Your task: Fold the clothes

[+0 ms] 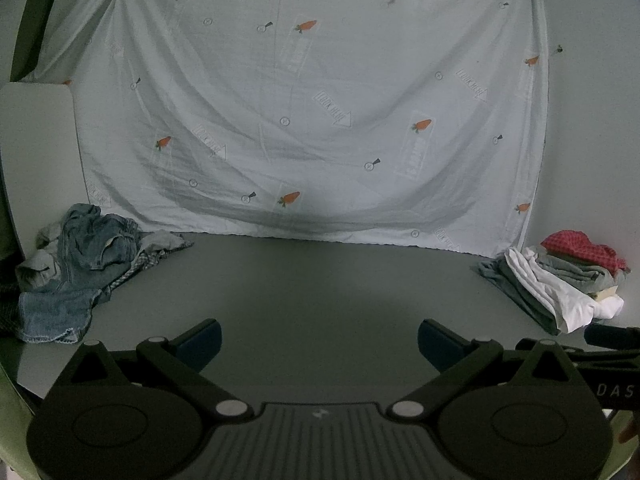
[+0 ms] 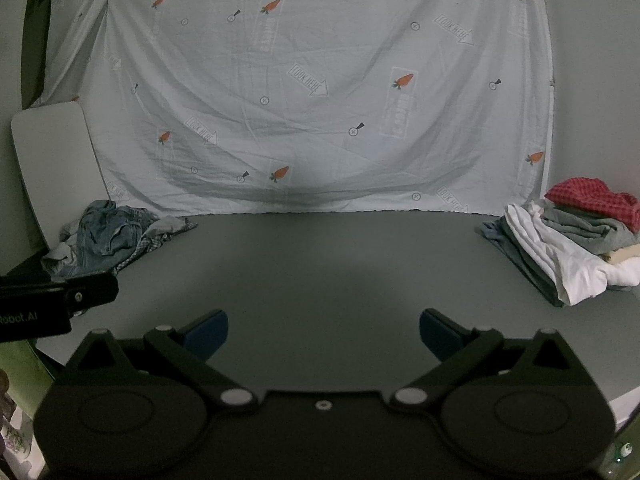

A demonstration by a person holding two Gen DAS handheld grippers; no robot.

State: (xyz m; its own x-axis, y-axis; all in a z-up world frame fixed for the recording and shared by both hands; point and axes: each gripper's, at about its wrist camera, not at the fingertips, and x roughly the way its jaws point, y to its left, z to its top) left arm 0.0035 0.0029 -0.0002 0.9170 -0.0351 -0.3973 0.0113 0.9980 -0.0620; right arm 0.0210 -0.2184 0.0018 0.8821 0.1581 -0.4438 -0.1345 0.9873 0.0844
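A crumpled heap of denim and checked clothes (image 1: pixel 86 256) lies at the far left of the grey table (image 1: pixel 320 288); it also shows in the right wrist view (image 2: pixel 112 236). A stack of folded clothes (image 1: pixel 560 280), white and grey with a red checked piece on top, sits at the far right, and also shows in the right wrist view (image 2: pixel 576 240). My left gripper (image 1: pixel 320 344) is open and empty above the table's near middle. My right gripper (image 2: pixel 324 334) is open and empty beside it. Each gripper is far from both piles.
A pale sheet with carrot prints (image 1: pixel 304 100) hangs behind the table. A white board (image 1: pixel 36 152) leans at the back left. The other gripper's body shows at the right edge of the left view (image 1: pixel 612 340) and the left edge of the right view (image 2: pixel 56 300).
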